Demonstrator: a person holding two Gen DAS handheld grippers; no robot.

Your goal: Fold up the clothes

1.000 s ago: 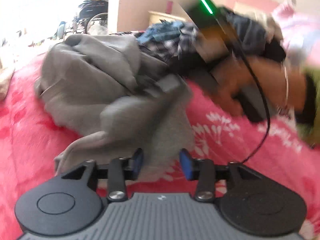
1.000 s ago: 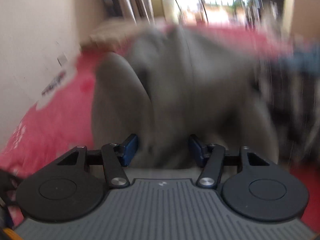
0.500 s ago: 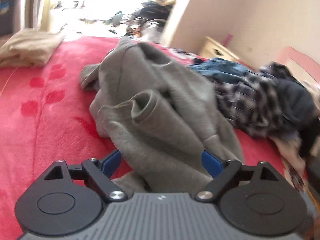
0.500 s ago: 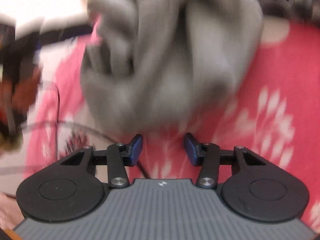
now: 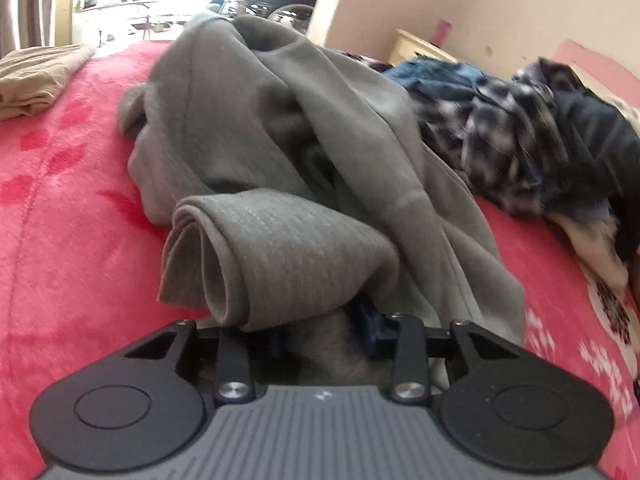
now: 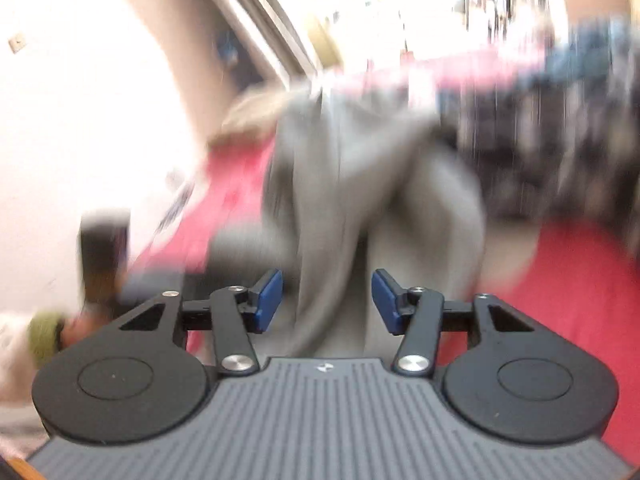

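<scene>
Left wrist view: nearest the camera, the left tool (image 5: 320,338) points down at a red bed blanket (image 5: 60,240). Its jaws are closing on a bunch of grey fabric; a rolled fold of the garment drapes over the left blue pad and hides most of it, and only an edge of the right pad shows. The fabric belongs to a grey sweatshirt (image 5: 280,128) that lies crumpled on the bed and rises in a heap toward the far side. Right of it is a blurred pile of dark checked and blue clothes (image 5: 520,136), cut off at the frame edge. Far left lies a folded tan garment (image 5: 36,76).

Right wrist view: heavily motion-blurred. The right tool (image 6: 326,300) has its blue pads apart and the jaws are opening; a hanging fold of the grey sweatshirt (image 6: 360,184) sits between them without either pad clearly pressing it. The left tool, far left, is a dark smear, hard to make out.
</scene>
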